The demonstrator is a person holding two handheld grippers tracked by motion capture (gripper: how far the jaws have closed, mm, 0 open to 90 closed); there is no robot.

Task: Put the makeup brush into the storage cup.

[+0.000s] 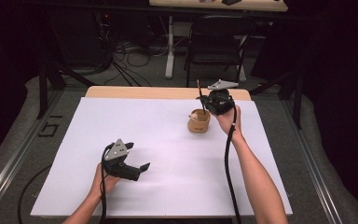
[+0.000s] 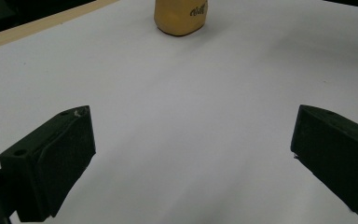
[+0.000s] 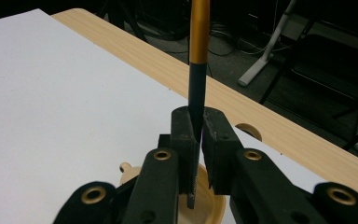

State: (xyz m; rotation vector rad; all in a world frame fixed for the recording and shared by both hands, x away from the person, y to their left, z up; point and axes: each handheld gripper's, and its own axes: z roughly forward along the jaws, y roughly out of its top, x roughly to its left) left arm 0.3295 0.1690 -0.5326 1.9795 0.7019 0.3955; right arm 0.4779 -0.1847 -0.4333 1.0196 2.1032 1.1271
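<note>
Left gripper (image 1: 137, 157): nearest the person, low over the white sheet (image 1: 158, 182) at its front left, jaws spread wide with nothing between them; in the left gripper view they stand far apart over bare sheet, with the pot further on.
Left hand (image 1: 103, 181): wrapped round the gripper's handle, forearm coming in from the bottom edge.
Right gripper (image 3: 196, 140): further back on the right, raised above the pot, jaws closed tight on a thin stick.
Stick (image 3: 198, 46): dark at the lower part, orange-gold higher up, held upright; its lower end hangs below the jaws, over the pot's opening.
Pot (image 1: 199, 120): small tan container with dark lettering on its side, standing on the sheet just left of the right hand (image 1: 228, 119); whether the stick's tip touches it, I cannot tell.
Table (image 1: 168, 92): pale wood edge showing beyond the sheet.
Beyond: a dark folding chair (image 1: 216, 42), cables on the floor, a white table leg.
</note>
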